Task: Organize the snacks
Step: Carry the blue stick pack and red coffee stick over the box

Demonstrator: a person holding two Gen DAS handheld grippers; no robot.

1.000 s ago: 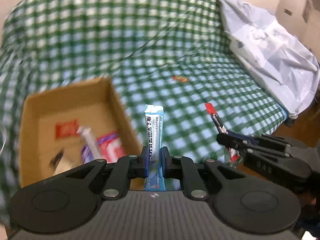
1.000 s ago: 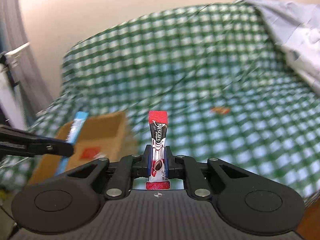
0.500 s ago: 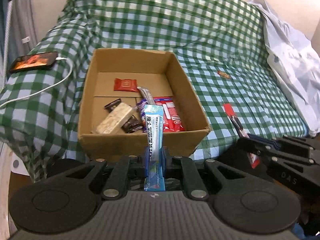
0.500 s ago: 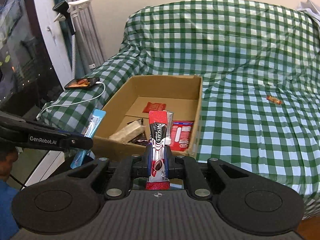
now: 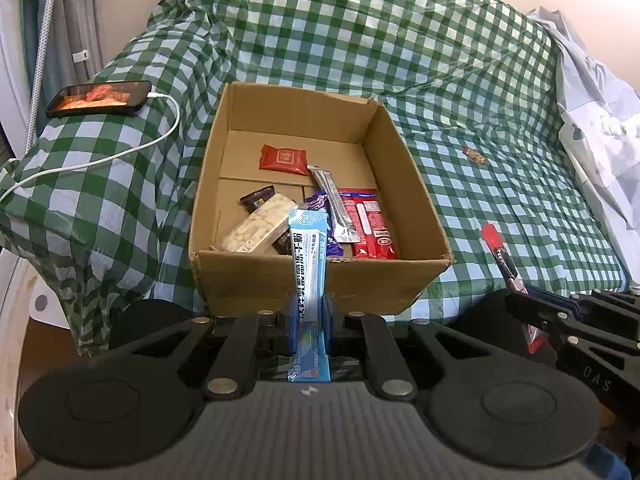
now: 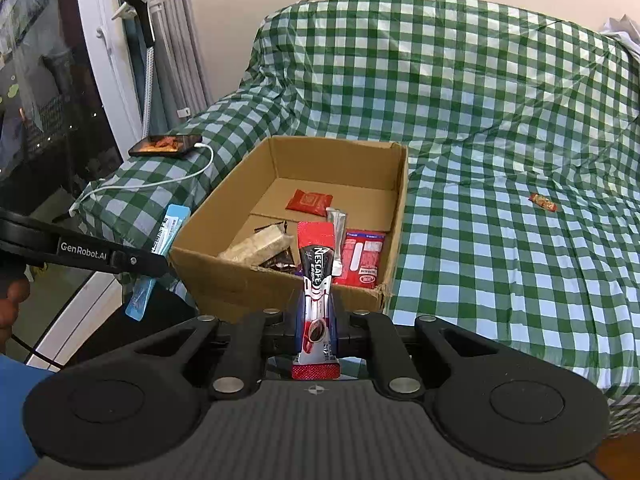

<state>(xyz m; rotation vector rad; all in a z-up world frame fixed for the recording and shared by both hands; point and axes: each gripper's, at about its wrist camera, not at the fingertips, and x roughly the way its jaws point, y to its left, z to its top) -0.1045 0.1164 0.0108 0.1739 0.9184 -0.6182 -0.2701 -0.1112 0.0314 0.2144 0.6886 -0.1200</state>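
My left gripper is shut on a light blue snack stick, held upright in front of the near wall of the cardboard box. My right gripper is shut on a red Nescafe stick, also before the box, to the right of the left gripper. The box holds several snacks: a red packet, a pale bar, a silver stick and a red pack. One small orange snack lies loose on the checked cover; it also shows in the right wrist view.
The box sits on a sofa under a green checked cover. A phone on a white charging cable lies on the left armrest. Crumpled pale sheeting lies at the right. A window and curtain stand left.
Both grippers have swung left from the open cover to face the box, then pulled back slightly. Each has kept hold of its stick.
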